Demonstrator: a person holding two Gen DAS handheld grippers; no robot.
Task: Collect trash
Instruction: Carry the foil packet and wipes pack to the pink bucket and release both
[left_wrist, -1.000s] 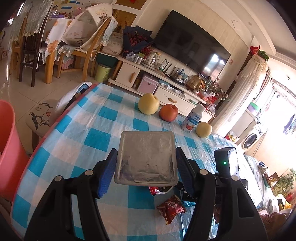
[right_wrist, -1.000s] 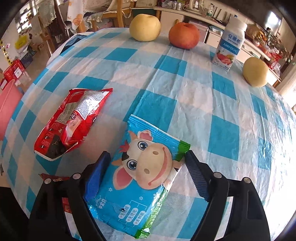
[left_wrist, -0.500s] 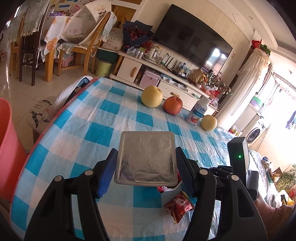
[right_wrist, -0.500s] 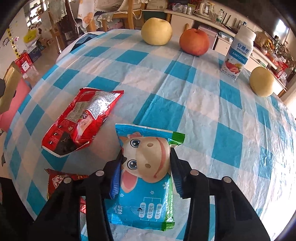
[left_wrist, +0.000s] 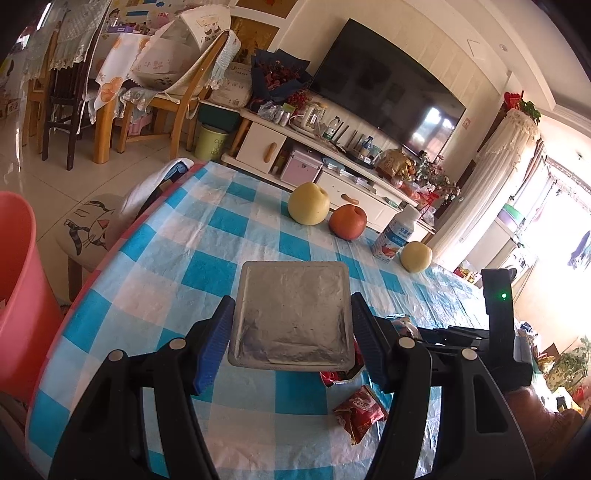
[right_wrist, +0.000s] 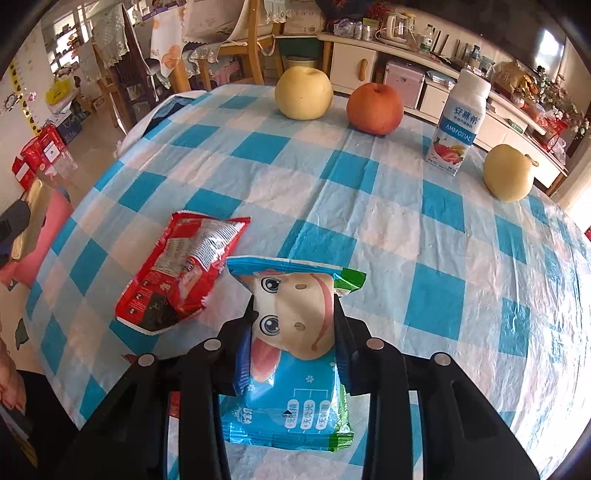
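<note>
Our right gripper (right_wrist: 293, 325) has just been closing and is now pinching the blue cow packet (right_wrist: 291, 354), beside the red wrapper (right_wrist: 181, 273); our left gripper (left_wrist: 291, 339) is still clamping the foil pouch (left_wrist: 291, 314).

A lived-in family living and dining room

A wall television (left_wrist: 388, 96) hangs at 1 o'clock over a cluttered white cabinet (left_wrist: 317, 155); wooden chairs (left_wrist: 184, 92) with lace covers stand at 11 o'clock, and fruit sits on the checked-cloth desk (left_wrist: 207, 266).

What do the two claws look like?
Both are alike. The left claw has chunky black plastic arms with round silver rivets, and ribbed blue pads lining its fingers. The right claw is the same black, with rivets and blue pads. From the left view, its black body shows a green light.
</note>
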